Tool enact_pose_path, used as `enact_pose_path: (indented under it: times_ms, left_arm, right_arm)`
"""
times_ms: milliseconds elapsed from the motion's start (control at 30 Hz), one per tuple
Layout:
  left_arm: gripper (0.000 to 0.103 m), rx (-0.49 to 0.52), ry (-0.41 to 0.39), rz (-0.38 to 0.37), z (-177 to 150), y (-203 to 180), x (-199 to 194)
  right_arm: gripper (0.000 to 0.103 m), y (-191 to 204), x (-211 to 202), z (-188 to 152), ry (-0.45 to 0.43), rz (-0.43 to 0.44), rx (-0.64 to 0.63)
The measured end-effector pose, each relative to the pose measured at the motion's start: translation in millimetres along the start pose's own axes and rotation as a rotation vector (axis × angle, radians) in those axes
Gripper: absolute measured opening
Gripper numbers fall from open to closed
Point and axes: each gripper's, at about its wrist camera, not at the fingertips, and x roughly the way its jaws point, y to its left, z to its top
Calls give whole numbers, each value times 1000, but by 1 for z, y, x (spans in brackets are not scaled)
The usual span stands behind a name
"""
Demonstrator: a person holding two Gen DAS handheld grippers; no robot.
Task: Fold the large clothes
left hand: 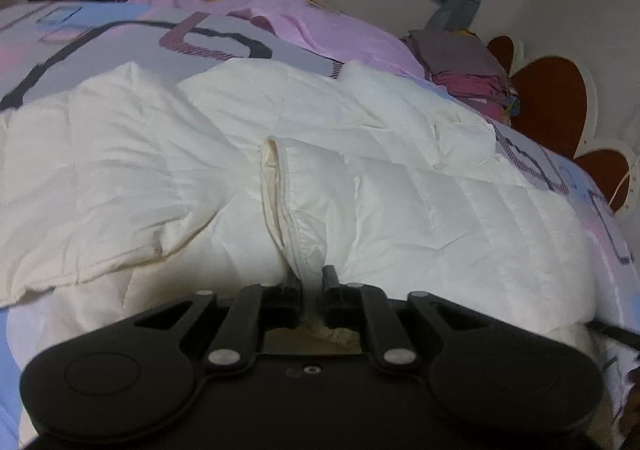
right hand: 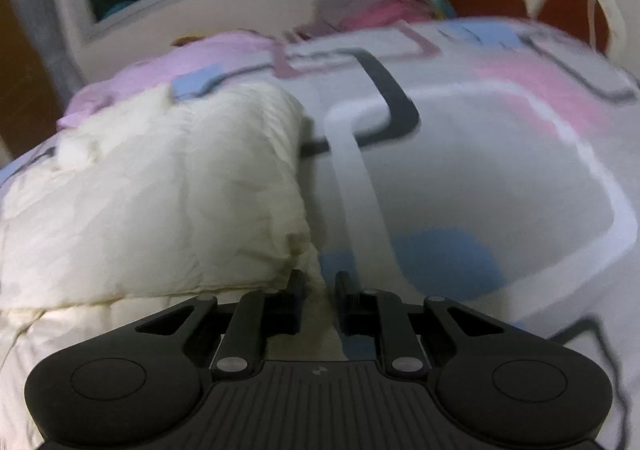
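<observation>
A bed (left hand: pixel 100 30) under a patterned cover fills both views, with the white padded jacket (left hand: pixel 360 170) lying across it. The left gripper (left hand: pixel 311 282) is pinched tight on a jacket edge; the right gripper (right hand: pixel 319 282) hangs just beside the jacket's side, jaws a little apart, and whether cloth sits between them I cannot tell. To fold well, I'd keep the left pinch firm, lift the edge clear and carry it evenly across so the padding doesn't bunch.

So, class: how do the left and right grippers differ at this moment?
The left gripper pinches a white jacket edge; the right gripper has a gap between its fingers, gripping nothing. The left faces the jacket; the right mostly faces the bedspread. Both are black and low over the bed.
</observation>
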Motion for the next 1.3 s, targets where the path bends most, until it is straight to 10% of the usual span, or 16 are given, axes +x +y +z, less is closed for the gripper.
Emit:
enact_pose_path:
  times_ms: [133,233,400,500,833,1000,1100,1300]
  left_arm:
    - [78,-13,-67,19,7,5,-15]
    - [61,-43,-43,-11,17,16,-12]
    - [48,11,61,-37,23,8,17]
    - [17,61,71,-66,19,-4,24]
    - [25,86,-92,4,34,-7,-13]
    - [32,170,-95,-5,52,-39,5]
    - [33,161,-37,10,52,-38,33]
    - [33,143,-3,20,42,-23,49]
  right_arm:
    - [18,-15,-23,18,-68,32,48]
    - [49,-26,-12,34,-60,61,120]
    - [50,-22,12,38,-15,100,148]
    - [49,-17,37,26,65,74,149]
    - [42,-14,14,68,-95,73,121]
    - [34,-14,53,106,-49,99,139]
    - [60,-31,82,118,7,155,223]
    - [43,-19,122,112,110,196,134]
